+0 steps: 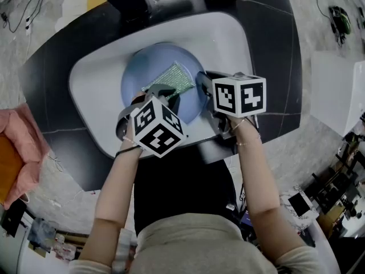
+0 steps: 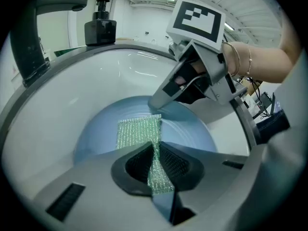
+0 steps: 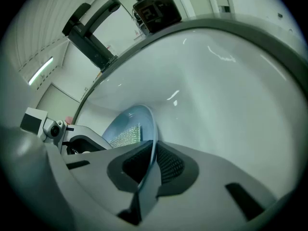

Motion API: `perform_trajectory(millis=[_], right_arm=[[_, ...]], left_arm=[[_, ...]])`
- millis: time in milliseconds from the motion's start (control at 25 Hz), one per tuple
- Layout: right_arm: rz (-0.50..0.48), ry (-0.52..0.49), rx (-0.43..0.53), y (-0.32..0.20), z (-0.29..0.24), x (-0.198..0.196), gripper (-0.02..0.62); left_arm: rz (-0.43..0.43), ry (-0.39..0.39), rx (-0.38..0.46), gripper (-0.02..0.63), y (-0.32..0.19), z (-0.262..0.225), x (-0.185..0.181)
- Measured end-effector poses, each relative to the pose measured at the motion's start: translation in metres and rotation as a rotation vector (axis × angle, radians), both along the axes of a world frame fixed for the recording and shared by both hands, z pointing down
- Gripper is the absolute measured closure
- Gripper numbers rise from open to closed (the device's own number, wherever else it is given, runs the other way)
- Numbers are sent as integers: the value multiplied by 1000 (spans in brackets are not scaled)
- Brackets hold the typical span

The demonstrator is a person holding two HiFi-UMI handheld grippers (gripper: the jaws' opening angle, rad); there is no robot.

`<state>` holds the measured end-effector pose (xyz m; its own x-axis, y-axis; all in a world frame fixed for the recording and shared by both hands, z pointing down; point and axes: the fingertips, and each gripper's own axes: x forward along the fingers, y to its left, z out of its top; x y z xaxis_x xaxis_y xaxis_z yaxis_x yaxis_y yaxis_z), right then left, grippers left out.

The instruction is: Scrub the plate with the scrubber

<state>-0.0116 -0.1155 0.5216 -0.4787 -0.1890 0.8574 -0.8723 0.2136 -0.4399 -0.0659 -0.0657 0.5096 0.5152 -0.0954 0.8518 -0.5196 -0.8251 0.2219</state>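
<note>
A pale blue plate [image 1: 149,67] lies in the white sink [image 1: 94,79]. A green mesh scrubber [image 1: 177,77] rests on the plate's face. My left gripper [image 2: 156,150] is shut on the near end of the scrubber [image 2: 139,131], whose free end lies spread flat on the plate [image 2: 96,129]. My right gripper [image 3: 154,153] is shut on the plate's rim [image 3: 150,124] at its right side, which lifts that edge. In the head view the left gripper [image 1: 165,94] and the right gripper [image 1: 203,87] stand side by side over the plate's near half.
A dark faucet [image 2: 29,32] rises at the sink's far rim, with a black dispenser [image 2: 100,28] beside it. The sink sits in a black counter [image 1: 279,50]. A pink cloth [image 1: 20,136] lies at the left on the floor.
</note>
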Motion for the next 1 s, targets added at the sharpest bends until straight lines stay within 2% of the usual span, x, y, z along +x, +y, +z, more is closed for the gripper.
perform_trajectory(millis=[280, 480, 760, 1000], right_arm=[[33, -32, 30, -3, -6, 0, 561], [23, -33, 45, -5, -9, 2, 561], [32, -44, 49, -6, -12, 1, 557], [40, -51, 51, -6, -13, 3, 556]], left_arm=[[28, -16, 56, 552, -16, 0, 11], [45, -17, 83, 552, -27, 3, 10], [-31, -8, 65, 552, -47, 9, -2], [-59, -97, 78, 552, -53, 19, -28]])
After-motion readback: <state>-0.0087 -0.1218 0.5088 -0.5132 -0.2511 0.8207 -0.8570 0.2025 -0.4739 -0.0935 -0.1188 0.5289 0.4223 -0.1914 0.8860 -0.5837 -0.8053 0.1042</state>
